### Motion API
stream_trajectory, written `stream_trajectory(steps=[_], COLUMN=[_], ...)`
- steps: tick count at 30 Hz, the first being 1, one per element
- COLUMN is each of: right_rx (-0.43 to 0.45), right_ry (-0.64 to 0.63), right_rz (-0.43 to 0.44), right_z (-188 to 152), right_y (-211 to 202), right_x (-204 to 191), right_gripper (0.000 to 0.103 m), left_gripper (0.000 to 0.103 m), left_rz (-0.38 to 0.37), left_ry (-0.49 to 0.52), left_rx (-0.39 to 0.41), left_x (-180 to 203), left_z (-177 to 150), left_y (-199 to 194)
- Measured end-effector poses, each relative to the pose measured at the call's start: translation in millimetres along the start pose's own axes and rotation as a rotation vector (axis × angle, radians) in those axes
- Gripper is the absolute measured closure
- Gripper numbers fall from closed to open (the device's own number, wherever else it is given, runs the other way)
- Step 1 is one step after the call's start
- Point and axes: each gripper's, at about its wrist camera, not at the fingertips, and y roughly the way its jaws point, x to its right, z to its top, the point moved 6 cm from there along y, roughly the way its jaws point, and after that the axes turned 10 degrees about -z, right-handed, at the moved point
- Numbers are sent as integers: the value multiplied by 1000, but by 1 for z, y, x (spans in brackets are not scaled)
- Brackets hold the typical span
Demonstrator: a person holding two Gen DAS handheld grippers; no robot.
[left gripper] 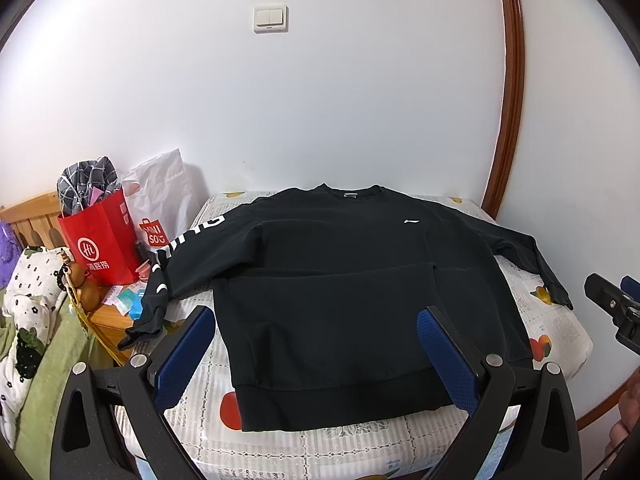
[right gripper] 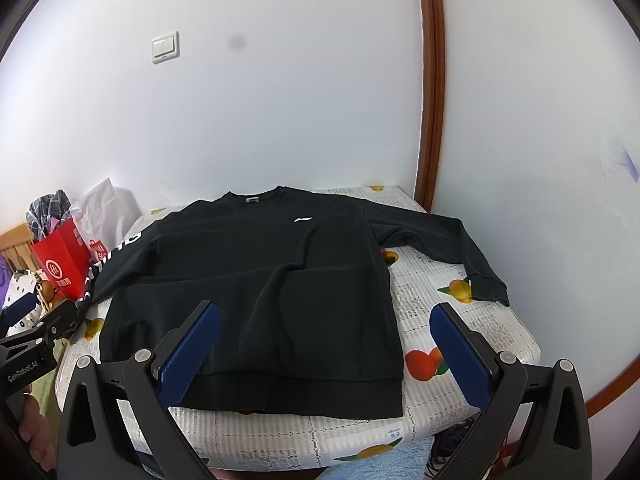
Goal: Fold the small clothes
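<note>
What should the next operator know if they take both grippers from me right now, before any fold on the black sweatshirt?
Left gripper: open, empty, above the hem at the sweatshirt's near left.
Right gripper: open, empty, above the near right corner of the hem.
Black sweatshirt: lies flat, front up, on the fruit-print table cover, collar toward the wall. Both sleeves are spread out; the lettered sleeve hangs off the left edge toward the red bag, the plain sleeve lies on the right.
Done: garment laid out.
Left: all folds. Probably sleeves in first, then the body.
</note>
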Motion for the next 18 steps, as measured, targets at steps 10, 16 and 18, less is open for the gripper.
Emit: stream_trajectory(steps=[10, 16, 18], right_rx=[-2, -4, -5], right_ry=[-6, -6, -5], right_rz=[1, -4, -3], right_z=[-2, -3, -4], right_y=[2, 3, 3], right_x=[-4, -3, -3], right_gripper=[0, 0, 0], left_gripper=[1, 1, 1], left_rz=[-2, 0, -1], left_ry=[-4, -8, -7], left_rx=[5, 9, 9], left_x=[-3, -6, -6], left_z=[2, 3, 3], left_y=[-2, -4, -4])
